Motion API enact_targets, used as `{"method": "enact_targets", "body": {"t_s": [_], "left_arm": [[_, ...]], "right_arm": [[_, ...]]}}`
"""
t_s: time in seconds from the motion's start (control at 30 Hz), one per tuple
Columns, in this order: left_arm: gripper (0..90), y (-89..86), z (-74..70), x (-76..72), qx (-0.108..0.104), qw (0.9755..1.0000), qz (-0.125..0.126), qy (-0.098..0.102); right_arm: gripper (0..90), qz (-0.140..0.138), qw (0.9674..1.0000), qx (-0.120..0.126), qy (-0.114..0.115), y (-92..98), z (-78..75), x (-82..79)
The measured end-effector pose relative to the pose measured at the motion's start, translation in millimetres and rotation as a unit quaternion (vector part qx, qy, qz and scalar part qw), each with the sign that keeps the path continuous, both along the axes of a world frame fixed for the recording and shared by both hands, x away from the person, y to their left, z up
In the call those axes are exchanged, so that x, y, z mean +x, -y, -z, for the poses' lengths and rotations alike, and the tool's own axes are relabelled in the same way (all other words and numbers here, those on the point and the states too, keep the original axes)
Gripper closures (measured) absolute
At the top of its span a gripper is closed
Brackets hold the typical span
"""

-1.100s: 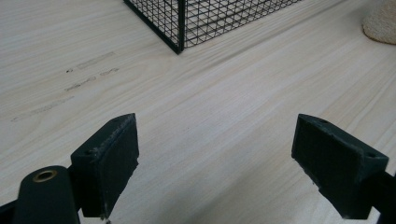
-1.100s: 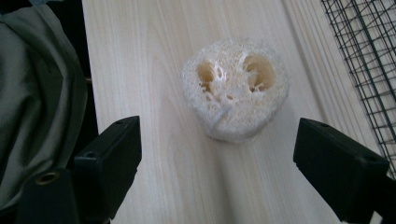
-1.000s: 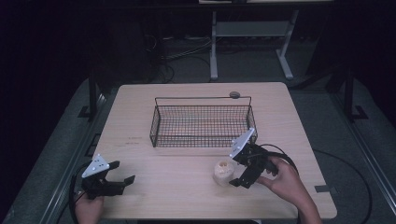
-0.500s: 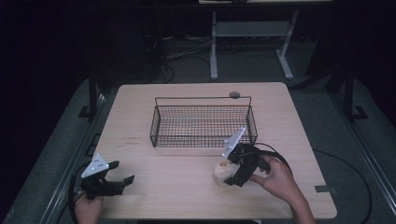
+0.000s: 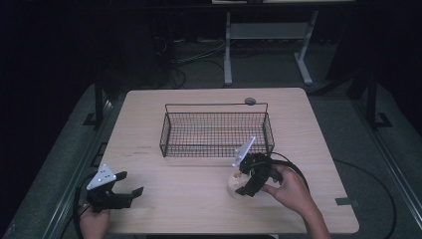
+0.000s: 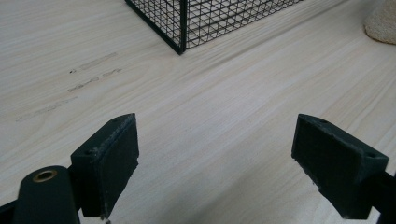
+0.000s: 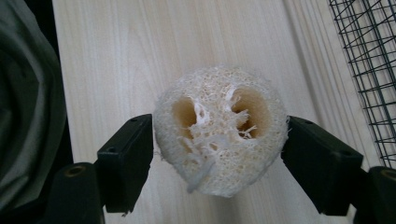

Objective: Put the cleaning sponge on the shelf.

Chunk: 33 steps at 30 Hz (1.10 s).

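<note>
A pale loofah piece [image 7: 219, 130] with two holes in its end lies on the wooden table [image 5: 189, 209], right of centre near the front [image 5: 233, 183]. My right gripper [image 5: 242, 186] reaches it from the right. Its jaws have just been closing, and both pads now press on the loofah's sides [image 7: 219, 140]. My left gripper [image 5: 130, 182] rests at the table's front left corner, open, with bare wood between its jaws [image 6: 215, 149]. The loofah's edge [image 6: 383, 25] also appears at the far right of the left gripper view.
A black wire basket [image 5: 214, 104] stands in the middle of the table, just behind the loofah; its mesh corner [image 6: 187, 23] and side [image 7: 373, 70] are near both grippers. A small round disc [image 5: 250, 101] lies behind the basket. The front table edge is close to both hands.
The right gripper slid left onto the loofah and its jaws went from wide apart to pressing on it. The left gripper stayed put.
</note>
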<state>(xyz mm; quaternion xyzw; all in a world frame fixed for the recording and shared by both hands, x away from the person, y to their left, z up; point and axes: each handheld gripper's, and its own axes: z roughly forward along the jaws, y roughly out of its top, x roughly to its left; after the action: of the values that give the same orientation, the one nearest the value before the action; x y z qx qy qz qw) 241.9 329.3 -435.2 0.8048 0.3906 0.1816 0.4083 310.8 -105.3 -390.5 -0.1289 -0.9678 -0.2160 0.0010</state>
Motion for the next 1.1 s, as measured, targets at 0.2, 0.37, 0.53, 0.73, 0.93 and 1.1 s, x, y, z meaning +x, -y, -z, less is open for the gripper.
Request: {"method": "enact_targets", "body": {"t_s": [0.2,0.37,0.53,0.73,0.93,1.1], "left_arm": [[13.7,-1.5,-0.1,0.0,-0.001,1.0,-0.002,0.0],[13.7,-1.1,0.0,0.6,-0.002,1.0,-0.004,-0.001],[13.7,-1.8,-0.2,0.6,-0.003,1.0,-0.006,-0.002],[13.7,-1.6,-0.7,0.8,-0.002,1.0,-0.002,0.001],[13.7,-1.2,-0.9,1.2,0.001,1.0,0.001,0.003],[13.7,-2.9,-0.9,0.0,-0.003,1.0,-0.003,0.002]], "right_arm": [[28.4,0.001,1.0,0.003,-0.001,-1.6,0.8,2.1],[28.8,-0.005,1.0,0.006,0.001,-1.8,-0.4,0.6],[28.9,-0.012,0.9999,0.008,0.002,-0.3,-6.5,0.2],[28.9,-0.02,0.9997,0.009,0.007,-2.8,-17.2,1.8],[28.9,-0.024,0.9996,0.007,0.01,-6.5,-24.3,5.4],[28.9,-0.026,0.9996,0.007,0.006,-7.8,-28.3,12.9]]}}
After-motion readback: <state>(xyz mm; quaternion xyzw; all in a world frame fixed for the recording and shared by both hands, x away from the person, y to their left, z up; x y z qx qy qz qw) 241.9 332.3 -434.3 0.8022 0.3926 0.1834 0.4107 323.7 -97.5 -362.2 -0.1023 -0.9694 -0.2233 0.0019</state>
